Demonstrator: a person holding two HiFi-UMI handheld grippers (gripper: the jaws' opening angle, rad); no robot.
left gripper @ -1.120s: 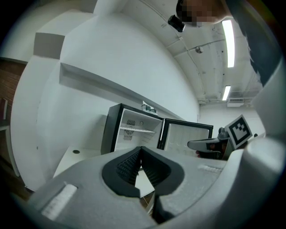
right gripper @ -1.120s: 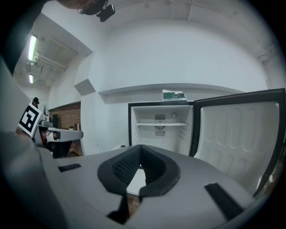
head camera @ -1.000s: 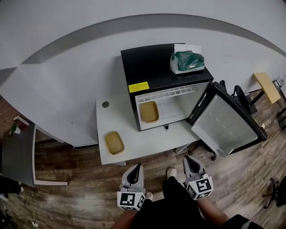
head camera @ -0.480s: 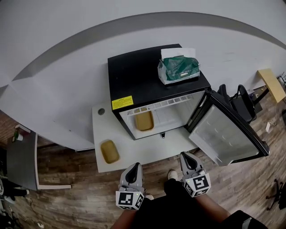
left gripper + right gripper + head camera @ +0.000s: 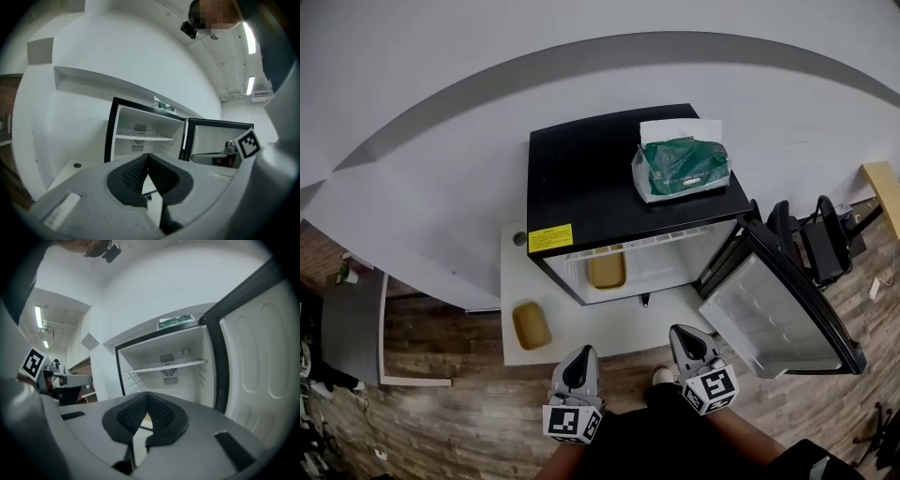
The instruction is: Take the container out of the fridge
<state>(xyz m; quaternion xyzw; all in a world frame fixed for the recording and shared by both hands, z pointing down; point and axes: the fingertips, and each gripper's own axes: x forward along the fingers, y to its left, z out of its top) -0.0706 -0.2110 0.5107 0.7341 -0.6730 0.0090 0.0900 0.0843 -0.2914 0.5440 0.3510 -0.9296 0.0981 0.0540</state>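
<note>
The left tool [image 5: 580,358] and right tool [image 5: 682,336] are clenched, empty. Open one (fridge door [image 5: 778,314] stands wide) before reaching the container [image 5: 607,269] ahead.

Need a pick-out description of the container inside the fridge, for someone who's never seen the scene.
Find the black mini fridge on the white table, its door swung open to the right. Inside, at the left of the white compartment, lies a shallow tan container with rounded corners. A look-alike tray sits out on the table left of the fridge; the one wanted is inside.
</note>
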